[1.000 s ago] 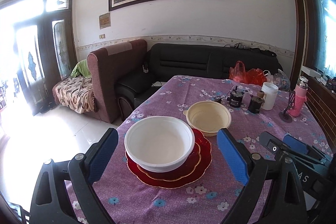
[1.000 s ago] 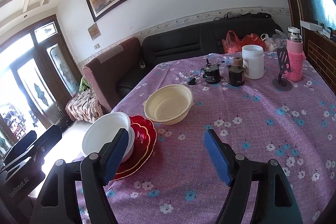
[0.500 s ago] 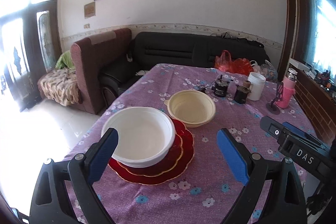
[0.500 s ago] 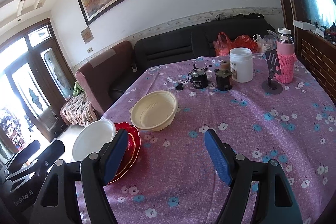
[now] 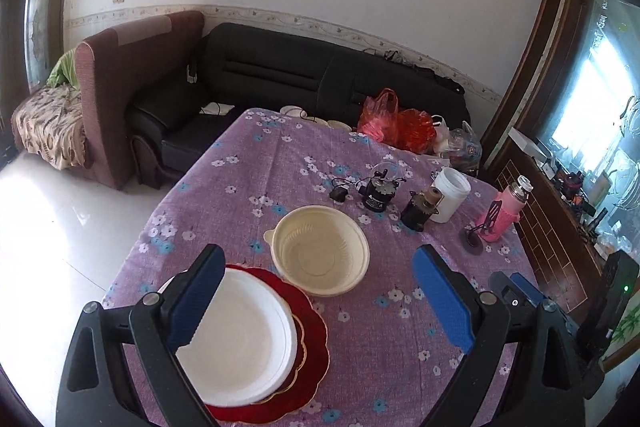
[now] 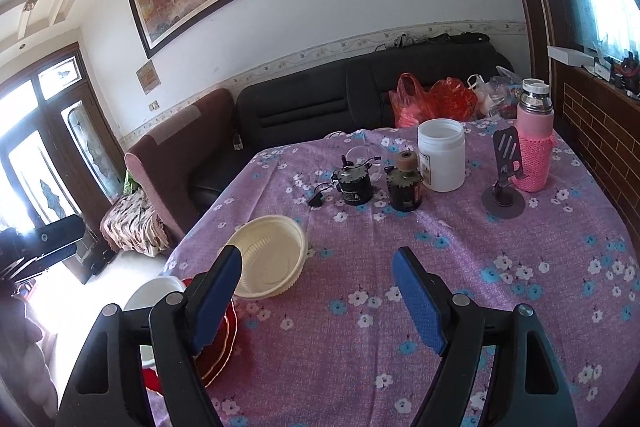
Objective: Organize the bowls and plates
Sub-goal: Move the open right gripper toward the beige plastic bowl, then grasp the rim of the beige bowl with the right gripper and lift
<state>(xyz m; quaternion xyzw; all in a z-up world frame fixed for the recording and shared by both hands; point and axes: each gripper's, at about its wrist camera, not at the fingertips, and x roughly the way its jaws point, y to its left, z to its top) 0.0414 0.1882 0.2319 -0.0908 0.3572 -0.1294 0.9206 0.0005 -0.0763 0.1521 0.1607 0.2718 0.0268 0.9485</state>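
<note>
Both the left hand-held gripper (image 5: 316, 301) and the right hand-held gripper (image 6: 316, 301) stand wide and empty; the white bowl (image 5: 240, 339) sits on the red plates (image 5: 310, 343) at the desk's near-left edge, the cream bowl (image 5: 320, 251) just beyond; best to straddle its rim squarely, then lower it centred into the white one.

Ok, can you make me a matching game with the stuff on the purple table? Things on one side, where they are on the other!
Things:
1. white bowl
2. cream bowl
3. pink bottle
4. white jar

Places:
A. alone on the cloth, just beyond the red plates
B. behind the dark phone stand
C. on top of the red plates
D. right of the two small black motors

Pairs: 1-C, 2-A, 3-B, 4-D
</note>
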